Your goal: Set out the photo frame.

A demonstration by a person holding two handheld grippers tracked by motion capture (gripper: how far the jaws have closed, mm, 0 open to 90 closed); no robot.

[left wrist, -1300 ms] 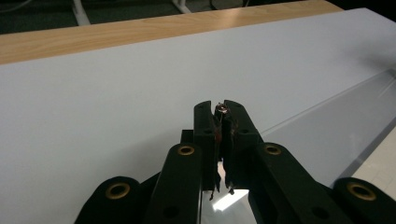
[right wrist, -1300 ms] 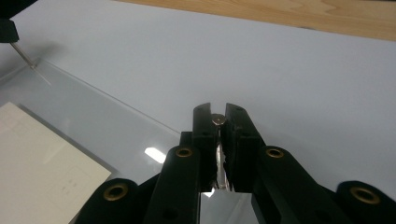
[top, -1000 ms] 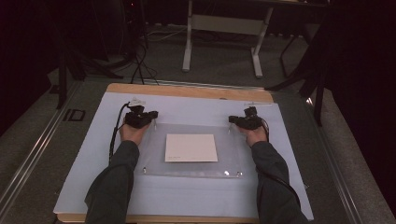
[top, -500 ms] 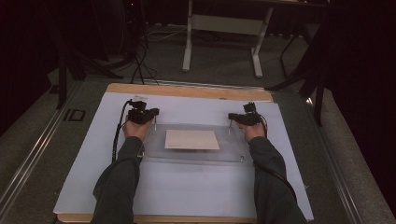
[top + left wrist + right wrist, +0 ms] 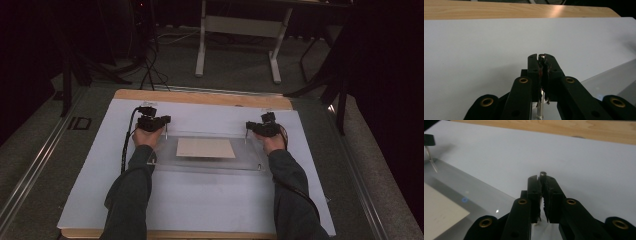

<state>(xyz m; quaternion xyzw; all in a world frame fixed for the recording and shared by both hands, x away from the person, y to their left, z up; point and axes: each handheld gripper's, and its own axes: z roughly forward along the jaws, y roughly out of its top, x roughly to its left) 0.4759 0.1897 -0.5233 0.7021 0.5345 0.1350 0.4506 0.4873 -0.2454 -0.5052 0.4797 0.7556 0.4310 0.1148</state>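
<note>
A clear plastic plate (image 5: 210, 162) with thin metal posts at its corners carries a beige sheet (image 5: 206, 148). My left gripper (image 5: 165, 122) is shut on the post (image 5: 166, 132) at the plate's far left corner. My right gripper (image 5: 249, 125) is shut on the post (image 5: 246, 135) at the far right corner. In the left gripper view the jaws (image 5: 542, 58) pinch the post (image 5: 539, 110), with the plate (image 5: 616, 75) to their right. In the right gripper view the jaws (image 5: 542, 177) clamp a post, and the plate (image 5: 461, 187) and sheet (image 5: 439, 216) lie to the left.
White paper (image 5: 210, 205) covers the wooden table (image 5: 200, 97), whose bare far edge lies just beyond both grippers. A white stand (image 5: 237, 30) and cables sit on the dark floor behind. A metal rail (image 5: 35, 170) runs along the table's left side.
The clear plate now looks shorter front to back, and its near edge sits farther from the person. Both hands have hardly shifted and stay closed on the posts.
</note>
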